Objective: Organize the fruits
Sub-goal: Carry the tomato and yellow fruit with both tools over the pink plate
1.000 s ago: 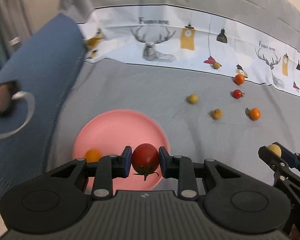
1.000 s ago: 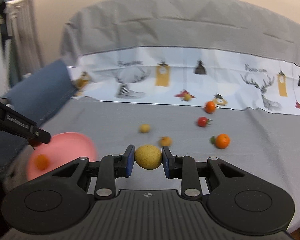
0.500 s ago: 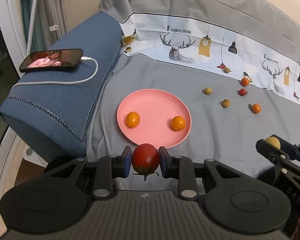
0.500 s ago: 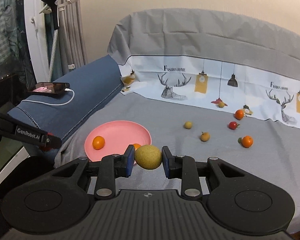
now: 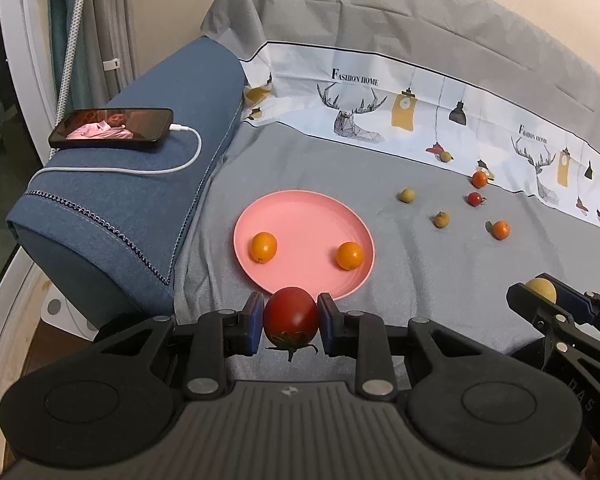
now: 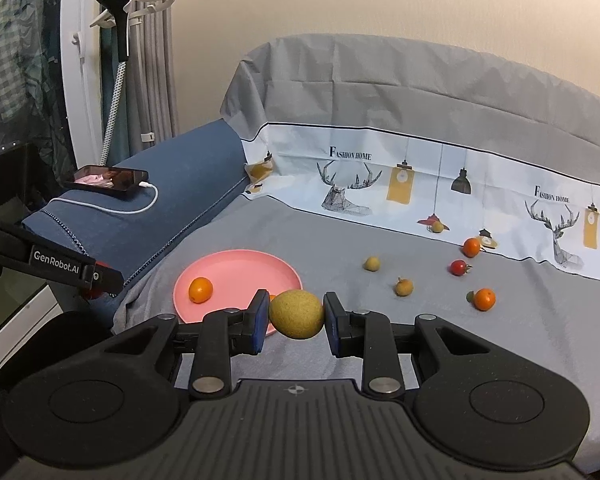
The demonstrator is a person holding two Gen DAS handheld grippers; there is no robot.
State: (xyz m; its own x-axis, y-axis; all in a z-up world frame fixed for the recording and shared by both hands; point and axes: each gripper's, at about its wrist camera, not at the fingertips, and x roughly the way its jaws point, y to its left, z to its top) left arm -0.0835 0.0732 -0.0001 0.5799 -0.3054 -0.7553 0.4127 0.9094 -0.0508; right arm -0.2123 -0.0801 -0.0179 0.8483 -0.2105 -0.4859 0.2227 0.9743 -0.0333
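Two fruits are in hand at once. The left gripper [image 5: 290, 322] pinches a red tomato [image 5: 291, 313] across its widest part, stalk end down, just short of the near rim of the pink plate [image 5: 300, 216]. The right gripper [image 6: 296, 318] pinches a yellow-green round fruit [image 6: 297, 313] the same way, held above the grey sofa cover [image 6: 380, 344] near the plate's right edge.

The plate carries two oranges [image 5: 264, 247], one toward its left edge and one toward its right, well apart. Six small fruits lie loose on the cover toward its far right, near the printed fabric band [image 5: 420, 108].

Handling notes, as judgement:
- The tomato is light, smooth and thin-skinned; firm pressure is likely to bruise or split it. Grip across the equator, clear of the stalk.
- The yellow-green fruit looks rough-skinned and firmer, so it should slip less.
- Both fruits are round and may roll on the smooth plate. Release low, over bare plate between the oranges.
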